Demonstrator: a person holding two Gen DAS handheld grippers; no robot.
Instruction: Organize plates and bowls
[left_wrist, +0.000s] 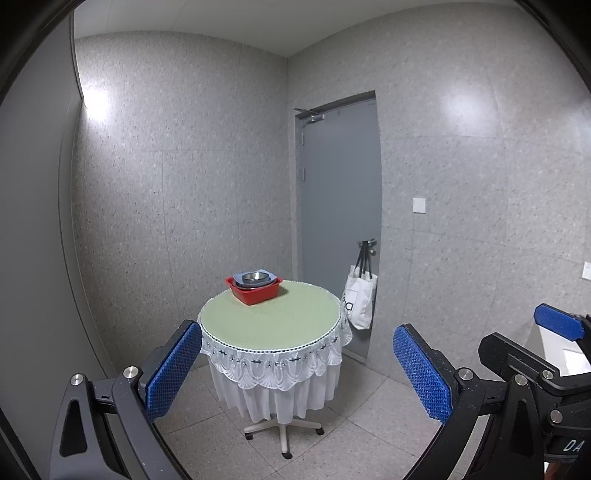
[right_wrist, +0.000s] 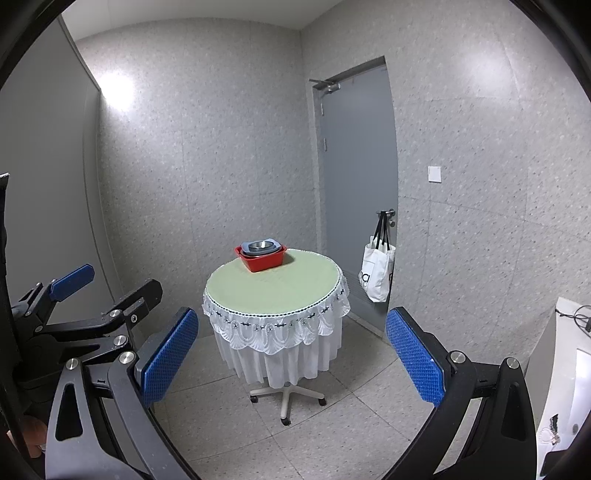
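Observation:
A red square bowl (left_wrist: 255, 291) stands at the far left edge of a round table (left_wrist: 273, 321) with a green top and white lace cloth. A grey-blue dish (left_wrist: 240, 277) and a steel bowl (left_wrist: 255, 276) are nested inside it. The same stack shows in the right wrist view (right_wrist: 261, 259). My left gripper (left_wrist: 295, 373) is open and empty, held well back from the table. My right gripper (right_wrist: 291, 362) is open and empty too, beside the left one, equally far from the table (right_wrist: 277, 291).
A grey door (left_wrist: 340, 221) stands behind the table, with a white tote bag (left_wrist: 360, 299) hanging from its handle. A white counter with cables (right_wrist: 569, 354) is at the far right. The table stands on a wheeled base (left_wrist: 284, 432) on a tiled floor.

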